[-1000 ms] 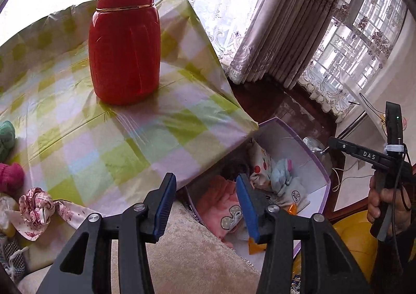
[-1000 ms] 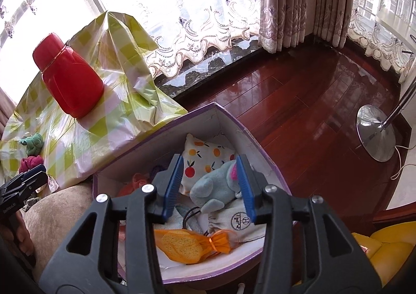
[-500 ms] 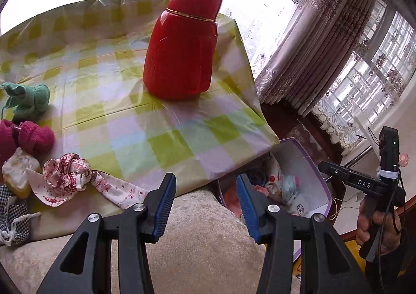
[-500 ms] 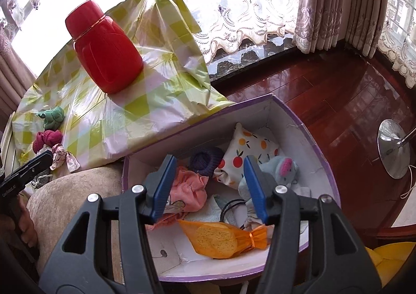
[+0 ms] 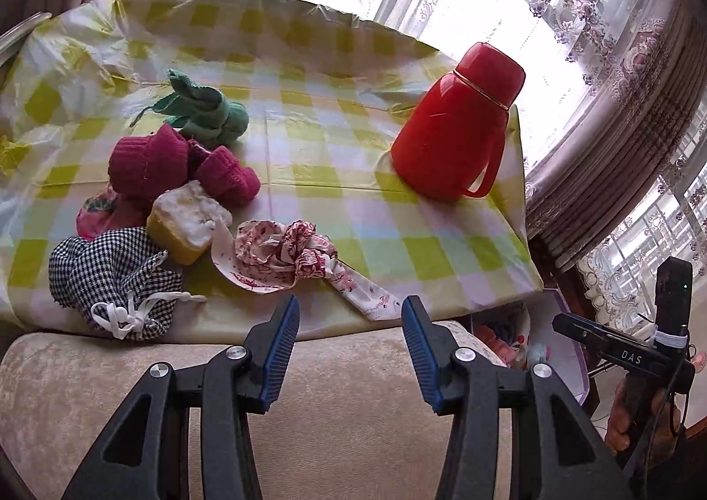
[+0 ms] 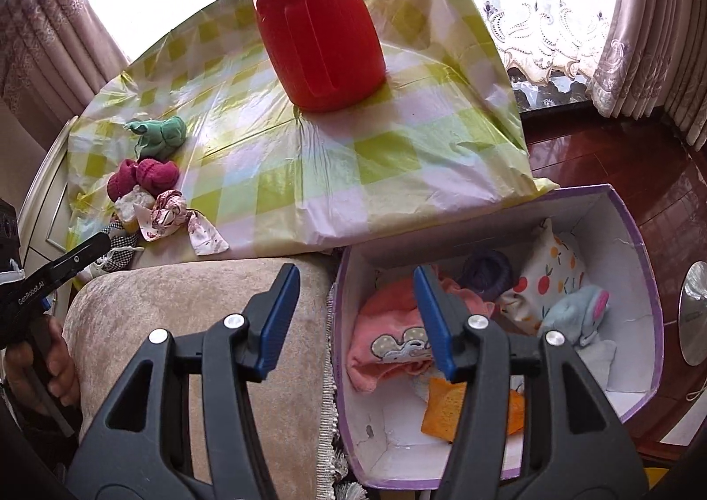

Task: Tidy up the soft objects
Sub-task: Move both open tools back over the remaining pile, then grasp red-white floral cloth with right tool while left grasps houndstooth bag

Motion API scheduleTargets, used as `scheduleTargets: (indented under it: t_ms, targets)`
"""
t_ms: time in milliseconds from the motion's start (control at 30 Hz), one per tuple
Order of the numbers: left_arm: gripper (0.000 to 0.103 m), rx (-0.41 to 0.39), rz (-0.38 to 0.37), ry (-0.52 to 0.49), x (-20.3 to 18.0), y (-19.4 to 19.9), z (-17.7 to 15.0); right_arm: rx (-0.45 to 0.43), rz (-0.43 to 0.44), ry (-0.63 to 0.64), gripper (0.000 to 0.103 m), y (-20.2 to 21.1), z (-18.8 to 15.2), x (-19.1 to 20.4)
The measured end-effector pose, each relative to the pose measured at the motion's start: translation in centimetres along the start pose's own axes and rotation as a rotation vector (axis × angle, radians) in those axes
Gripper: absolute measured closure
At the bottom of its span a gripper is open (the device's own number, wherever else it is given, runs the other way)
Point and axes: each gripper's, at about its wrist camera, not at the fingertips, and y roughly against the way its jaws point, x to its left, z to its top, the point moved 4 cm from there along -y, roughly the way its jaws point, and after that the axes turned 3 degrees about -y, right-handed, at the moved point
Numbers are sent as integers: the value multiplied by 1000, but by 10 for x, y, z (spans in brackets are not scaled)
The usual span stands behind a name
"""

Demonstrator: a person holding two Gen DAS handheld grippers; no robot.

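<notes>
Nearest the cameras is a beige plush armrest [image 5: 344, 402], over which the left tool [image 5: 349, 318] hangs with its blue-padded jaws spread and nothing between them. The right tool [image 6: 355, 292] is spread as well and carries nothing; it hangs over the seam between the armrest and a purple-rimmed box [image 6: 649, 279] standing on the floor just beside it. Inside the box lie a pink cloth with a cartoon patch [image 6: 389, 336], an orange sponge [image 6: 442, 411], a dark knitted piece [image 6: 486, 270], a small fruit-print pillow [image 6: 548, 274] and a grey-blue plush toy [image 6: 574, 314].

Just past the armrest begins the bench [image 5: 397, 243], covered with a glossy green, white and lilac checked cloth. Along its near edge sit a black-and-white checked drawstring pouch [image 5: 110, 279], a red-and-white patterned fabric scrap [image 5: 291, 257] whose tail hangs over the edge, and a yellow sponge block [image 5: 185, 221] touching the pouch. Behind these are two maroon knitted pieces [image 5: 176, 166] and, farther back, a green knitted piece [image 5: 207, 113]. Well apart to the right stands a red thermos jug [image 5: 455, 128].

Beyond the bench, bright windows are hung with lace sheers and heavy pleated mauve curtains [image 5: 618, 111]. Dark polished wood flooring [image 6: 618, 164] runs beyond the box, with a round metal stand base [image 6: 693, 314] at the far right.
</notes>
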Motion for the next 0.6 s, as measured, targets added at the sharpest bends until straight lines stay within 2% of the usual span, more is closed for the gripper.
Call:
scheduleTargets:
  t_ms: [267, 600]
  targets:
    - [53, -35, 79, 107, 57, 22, -14, 32, 67, 72, 45, -22, -1, 56]
    - [53, -53, 175, 304, 130, 33, -26, 43, 88, 167, 45, -56, 5, 126]
